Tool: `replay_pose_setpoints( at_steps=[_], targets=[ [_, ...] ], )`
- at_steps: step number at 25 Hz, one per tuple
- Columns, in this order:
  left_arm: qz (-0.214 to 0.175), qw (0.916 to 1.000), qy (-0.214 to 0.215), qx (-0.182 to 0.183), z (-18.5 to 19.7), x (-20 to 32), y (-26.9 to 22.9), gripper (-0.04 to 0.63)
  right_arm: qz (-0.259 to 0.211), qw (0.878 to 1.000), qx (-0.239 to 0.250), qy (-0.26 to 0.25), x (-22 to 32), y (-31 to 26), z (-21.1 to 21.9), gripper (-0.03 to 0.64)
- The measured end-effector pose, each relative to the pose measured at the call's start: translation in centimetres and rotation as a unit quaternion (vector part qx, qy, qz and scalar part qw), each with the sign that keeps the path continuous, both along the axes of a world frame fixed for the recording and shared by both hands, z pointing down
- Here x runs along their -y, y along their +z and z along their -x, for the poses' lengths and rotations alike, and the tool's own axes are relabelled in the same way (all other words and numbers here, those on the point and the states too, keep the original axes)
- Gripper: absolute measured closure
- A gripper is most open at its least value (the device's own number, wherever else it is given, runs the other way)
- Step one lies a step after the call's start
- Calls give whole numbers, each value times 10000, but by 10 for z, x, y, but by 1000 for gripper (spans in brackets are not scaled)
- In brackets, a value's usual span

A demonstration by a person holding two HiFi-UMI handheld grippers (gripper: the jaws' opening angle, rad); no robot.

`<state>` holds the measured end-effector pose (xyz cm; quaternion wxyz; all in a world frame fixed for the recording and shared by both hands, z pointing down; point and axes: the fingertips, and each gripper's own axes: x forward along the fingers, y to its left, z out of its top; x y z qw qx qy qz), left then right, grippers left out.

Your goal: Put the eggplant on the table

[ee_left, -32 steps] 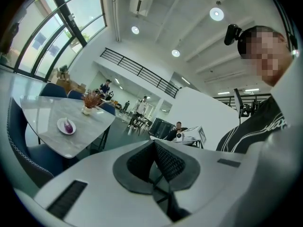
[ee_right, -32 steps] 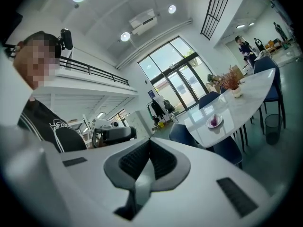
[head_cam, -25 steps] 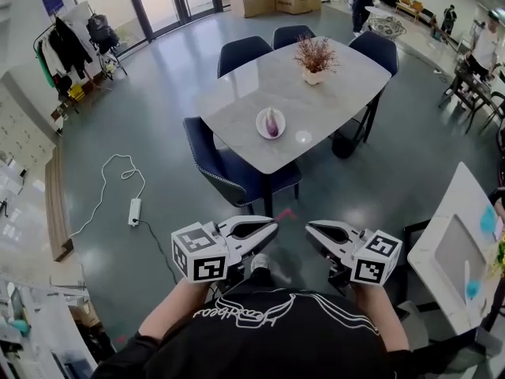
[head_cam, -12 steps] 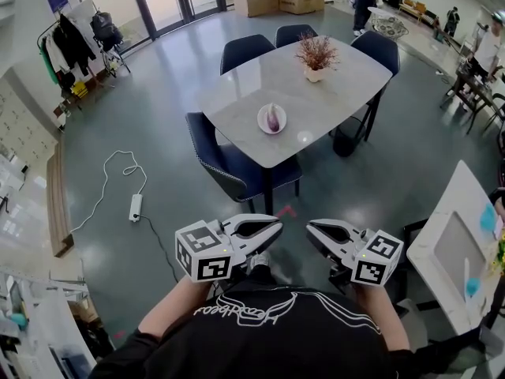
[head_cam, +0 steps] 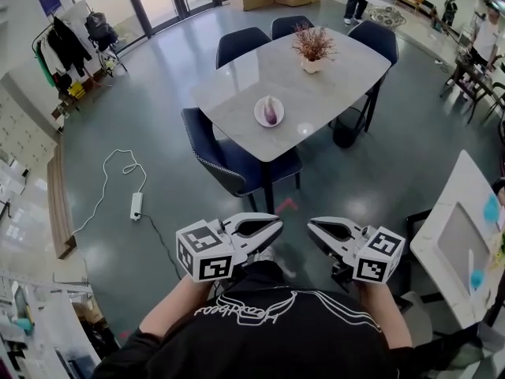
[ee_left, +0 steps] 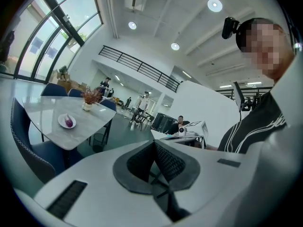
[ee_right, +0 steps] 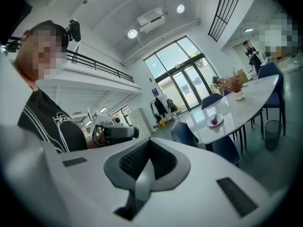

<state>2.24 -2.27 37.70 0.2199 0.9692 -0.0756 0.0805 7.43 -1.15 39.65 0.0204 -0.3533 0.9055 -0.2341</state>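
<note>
Eggplant [head_cam: 272, 112] on plate [head_cam: 258, 110] (table [head_cam: 237, 85]) — untouched

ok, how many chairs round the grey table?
4. One chair is on the near side, pushed partly under the table. Two are on the far side, and one is at the right corner. The tabletop may hide others.

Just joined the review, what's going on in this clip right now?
A person stands well back from the table, a gripper in each hand held close to the body. The left gripper and right gripper are both shut and empty. The eggplant lies on a white plate on the table, out of reach; the pick has not started.
</note>
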Motion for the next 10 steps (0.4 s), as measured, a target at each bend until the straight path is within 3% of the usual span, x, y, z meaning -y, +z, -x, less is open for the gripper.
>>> replay_pose_setpoints(
  at_steps=[10],
  targets=[
    [141, 9999, -54, -1, 2, 6, 14, 586, 88, 9999, -95, 47, 5, 12, 3, 611]
  ],
)
